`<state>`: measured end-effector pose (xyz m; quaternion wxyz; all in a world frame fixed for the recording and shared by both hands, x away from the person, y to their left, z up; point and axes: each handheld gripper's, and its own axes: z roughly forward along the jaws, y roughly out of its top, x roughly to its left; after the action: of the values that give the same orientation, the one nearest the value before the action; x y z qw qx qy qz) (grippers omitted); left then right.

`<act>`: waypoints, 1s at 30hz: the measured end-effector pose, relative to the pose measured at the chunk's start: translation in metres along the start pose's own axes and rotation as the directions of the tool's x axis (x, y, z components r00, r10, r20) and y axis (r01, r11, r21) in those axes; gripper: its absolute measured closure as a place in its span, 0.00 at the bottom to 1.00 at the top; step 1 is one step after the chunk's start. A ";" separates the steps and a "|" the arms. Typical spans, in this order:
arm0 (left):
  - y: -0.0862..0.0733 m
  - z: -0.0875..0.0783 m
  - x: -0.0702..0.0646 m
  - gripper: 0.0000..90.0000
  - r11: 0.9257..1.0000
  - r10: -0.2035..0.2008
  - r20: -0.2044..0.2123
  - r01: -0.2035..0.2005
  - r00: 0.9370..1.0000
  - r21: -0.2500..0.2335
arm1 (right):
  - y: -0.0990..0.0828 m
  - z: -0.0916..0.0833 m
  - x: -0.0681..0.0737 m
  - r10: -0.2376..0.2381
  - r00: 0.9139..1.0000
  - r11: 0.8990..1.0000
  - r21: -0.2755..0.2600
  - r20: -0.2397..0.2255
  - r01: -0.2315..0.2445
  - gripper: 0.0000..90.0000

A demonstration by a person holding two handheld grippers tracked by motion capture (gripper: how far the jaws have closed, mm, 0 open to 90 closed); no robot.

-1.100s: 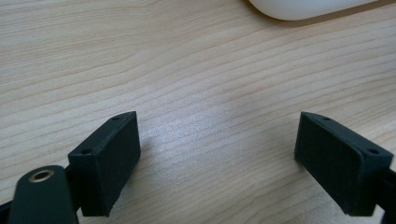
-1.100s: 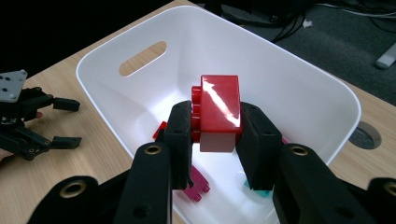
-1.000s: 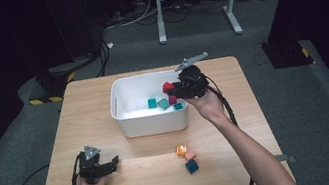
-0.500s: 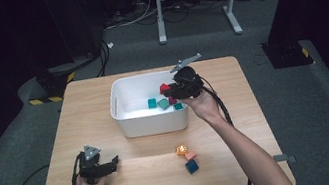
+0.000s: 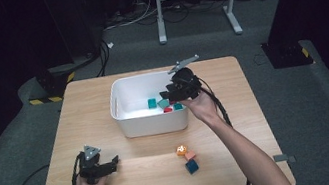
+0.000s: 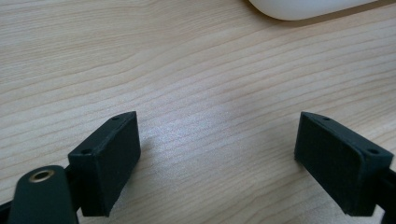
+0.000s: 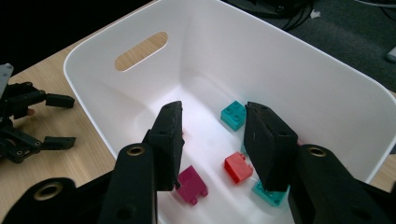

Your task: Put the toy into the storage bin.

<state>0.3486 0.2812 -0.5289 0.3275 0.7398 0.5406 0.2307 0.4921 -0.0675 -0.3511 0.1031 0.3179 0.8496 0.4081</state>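
1. The right hand-held gripper (image 7: 212, 140) hangs over the white bin (image 5: 129, 121), tipped down into it. Its jaws have just been opening, and in the right gripper view they stand partly apart with nothing between them.

2. A second ago a red brick sat at its jaws in the high view; now a red brick (image 7: 238, 167) lies on the bin floor right under the gap. I judge it has just been let go, so this drop is done.

3. Around it on the bin floor lie a magenta brick (image 7: 192, 185), a teal brick (image 7: 234, 115) farther in, and another teal one (image 7: 268, 193) under the right jaw.

4. Three bricks wait on the table (image 5: 102, 98) in front of the bin: an orange one (image 5: 181, 150), a pink one (image 5: 190, 155) and a dark teal one (image 5: 191, 166), touching or just beside each other.

5. The left hand-held gripper (image 5: 113, 163) rests low near the table's front left, jaws wide and empty over bare wood, as before.

6. Next, I judge, the right one lifts clear and goes for one of the three.
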 end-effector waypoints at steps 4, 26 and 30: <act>0.000 0.000 0.000 0.16 1.000 0.000 0.000 0.000 1.000 0.000 | -0.003 -0.007 0.002 0.000 1.000 1.000 -0.016 -0.004 0.000 0.59; 0.000 0.000 0.000 0.16 1.000 0.001 -0.001 -0.001 1.000 0.000 | -0.054 -0.055 0.003 0.054 0.998 0.990 -0.130 0.031 -0.050 0.50; 0.000 0.000 0.000 0.16 1.000 0.001 -0.001 -0.001 1.000 0.000 | -0.068 -0.061 0.005 0.057 0.998 0.988 -0.148 0.032 -0.051 0.49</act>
<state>0.3487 0.2810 -0.5289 0.3271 0.7400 0.5404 0.2310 0.4306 -0.1339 -0.3628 0.1306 0.3397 0.8062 0.4665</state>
